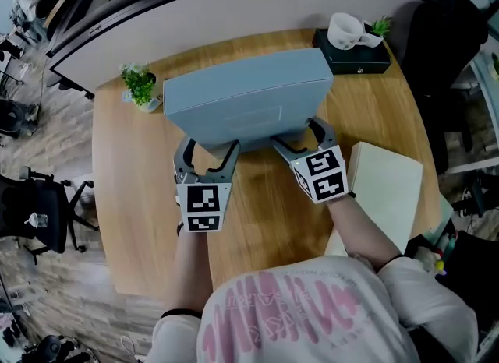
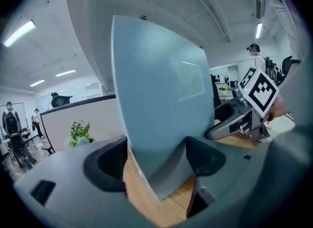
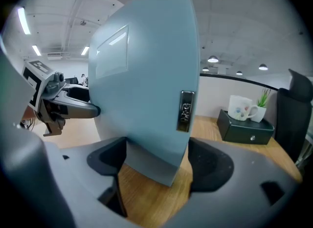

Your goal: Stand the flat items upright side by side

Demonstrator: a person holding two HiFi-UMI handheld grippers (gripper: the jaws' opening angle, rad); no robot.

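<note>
In left tongs [image 1: 209,151] and right tongs [image 1: 299,135] stands the blue case [image 1: 245,93].

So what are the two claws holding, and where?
Both the left claw and the right claw pinch the blue box file along its near edge.

Bright, even indoor light fills all three views. It comes from overhead: long strip lights [image 2: 19,32] in the left gripper view and small round lamps [image 3: 212,59] in the right gripper view. Shadows are soft; only a faint dark band lies on the wooden surface [image 1: 257,221] under the folder [image 1: 245,96]. The folder's face carries a thin pale streak of reflected light, with no harsh glare. Both gripper views bend strongly toward their edges and have black corners, and their near foreground looks soft. In the head view the surface's rim bows, and the picture is fairly sharp.
</note>
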